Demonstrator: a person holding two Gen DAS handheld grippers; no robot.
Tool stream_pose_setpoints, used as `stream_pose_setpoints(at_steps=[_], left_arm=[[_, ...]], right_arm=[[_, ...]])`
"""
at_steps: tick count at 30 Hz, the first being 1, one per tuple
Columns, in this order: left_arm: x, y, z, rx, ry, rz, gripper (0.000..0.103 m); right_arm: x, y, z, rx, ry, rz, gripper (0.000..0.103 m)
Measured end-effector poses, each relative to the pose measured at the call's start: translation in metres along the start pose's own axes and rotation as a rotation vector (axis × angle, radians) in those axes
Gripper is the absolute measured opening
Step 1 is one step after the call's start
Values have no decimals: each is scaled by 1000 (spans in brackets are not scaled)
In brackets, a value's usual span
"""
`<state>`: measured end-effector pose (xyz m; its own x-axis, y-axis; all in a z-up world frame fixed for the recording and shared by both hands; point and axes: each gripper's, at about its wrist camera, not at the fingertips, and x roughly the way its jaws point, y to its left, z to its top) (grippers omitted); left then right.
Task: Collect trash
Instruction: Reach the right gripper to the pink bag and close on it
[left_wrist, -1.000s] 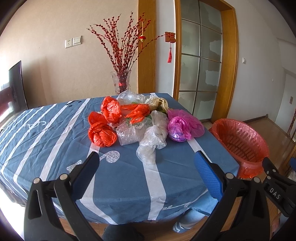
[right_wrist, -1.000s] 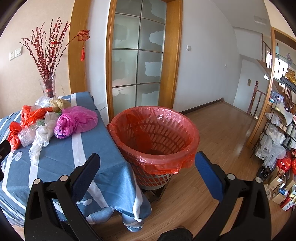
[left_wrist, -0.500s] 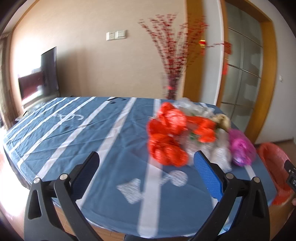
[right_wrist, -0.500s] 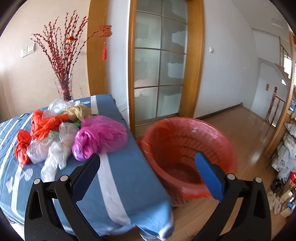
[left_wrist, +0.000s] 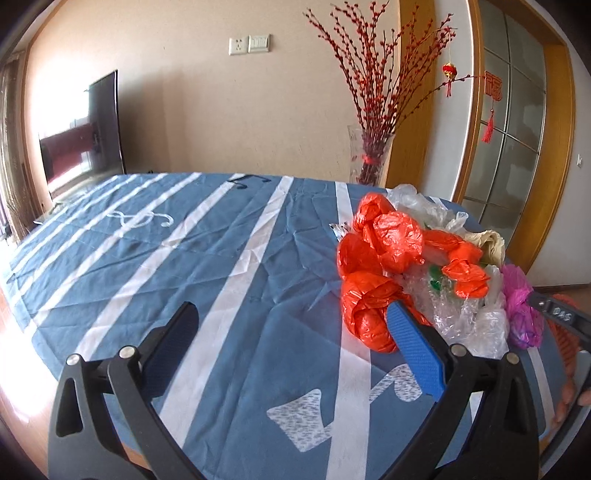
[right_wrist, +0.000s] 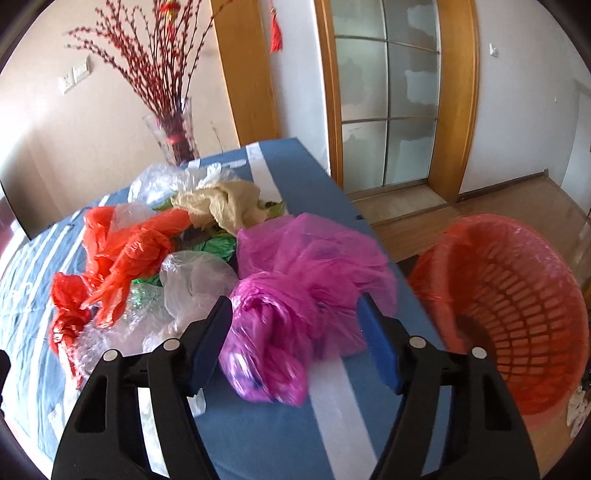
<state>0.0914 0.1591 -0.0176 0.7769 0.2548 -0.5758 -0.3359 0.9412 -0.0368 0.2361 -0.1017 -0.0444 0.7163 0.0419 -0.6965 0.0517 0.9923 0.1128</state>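
Observation:
A heap of crumpled plastic bags lies on the blue striped tablecloth (left_wrist: 221, 266): orange-red bags (left_wrist: 384, 258) (right_wrist: 125, 254), clear bags (right_wrist: 195, 280), a beige bag (right_wrist: 221, 203) and a pink bag (right_wrist: 306, 288) (left_wrist: 521, 314). My right gripper (right_wrist: 295, 314) is open, its jaws on either side of the pink bag, close over it. My left gripper (left_wrist: 291, 321) is open and empty above the cloth, its right finger just in front of the orange-red bags. The red bin (right_wrist: 517, 306) with a red liner stands on the floor right of the table.
A glass vase of red branches (left_wrist: 369, 155) stands at the table's far edge. A TV (left_wrist: 85, 122) is at the far left wall. A wood-framed glass door (right_wrist: 388, 92) and wooden floor lie to the right. The right gripper's body (left_wrist: 561, 317) shows at the left wrist view's right edge.
My right gripper has swung left from the bin and closed in over the pink bag. My left gripper has swung left and come closer to the orange-red bags.

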Motion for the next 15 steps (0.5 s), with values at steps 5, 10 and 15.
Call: stream_pose_setpoints(at_steps=[5, 10, 15], left_arm=[[12, 3, 0, -20, 25, -40, 99], [17, -1, 1, -18, 27, -72, 99], [21, -10, 4, 0, 34, -104, 94]], right_arm=[[22, 5, -8, -22, 77, 33, 58], [24, 9, -13, -35, 82, 71, 50], [21, 10, -15, -61, 72, 90, 35]])
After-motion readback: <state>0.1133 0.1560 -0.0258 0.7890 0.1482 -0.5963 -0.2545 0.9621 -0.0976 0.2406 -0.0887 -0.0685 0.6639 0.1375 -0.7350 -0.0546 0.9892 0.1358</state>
